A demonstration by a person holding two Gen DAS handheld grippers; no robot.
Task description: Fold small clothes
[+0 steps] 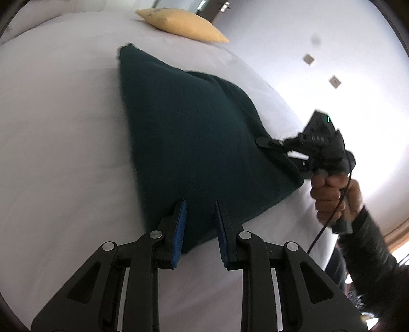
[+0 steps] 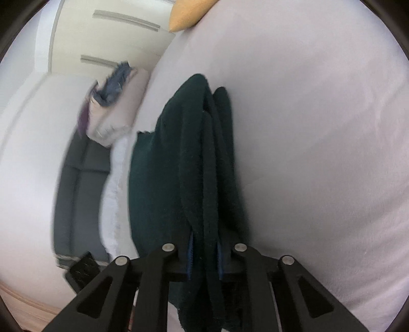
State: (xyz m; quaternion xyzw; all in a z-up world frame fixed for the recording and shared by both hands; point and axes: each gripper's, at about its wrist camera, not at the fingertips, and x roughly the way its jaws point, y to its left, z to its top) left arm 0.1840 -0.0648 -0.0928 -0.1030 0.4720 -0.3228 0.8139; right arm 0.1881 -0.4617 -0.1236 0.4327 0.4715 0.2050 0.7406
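Stretching across the white bed [image 1: 64,132] is the dark teal cloth [image 1: 184,143], and both grippers are right on it! In the left wrist view the left gripper [image 1: 200,229] sits at the cloth's near edge with its blue-padded fingers [image 1: 180,229] spread apart, the fabric showing between them, nothing pinched. Over on the far side the right gripper [image 1: 271,145] has the opposite corner, held by the person's right hand [image 1: 332,196], a thin black cable trailing down from it. There are pale characters on that gripper's black body, but they are too blurred to read, and a small green light glows on top of it.

Switching to the right wrist view: the right gripper [image 2: 204,258] is clamped on a thick bunch of the cloth [image 2: 194,166], folds of it pressed between the blue pads [image 2: 190,258] and hanging forward and below the fingers. The cloth's far part lies on the white bedding [image 2: 319,153].

A yellow pillow [image 1: 179,23] rests at the far end of the bed, well apart from the cloth. Beside the bed, blurred, sits a pale bag or basket [image 2: 112,112] with blue-grey fabric in it. No brand or label can be read anywhere
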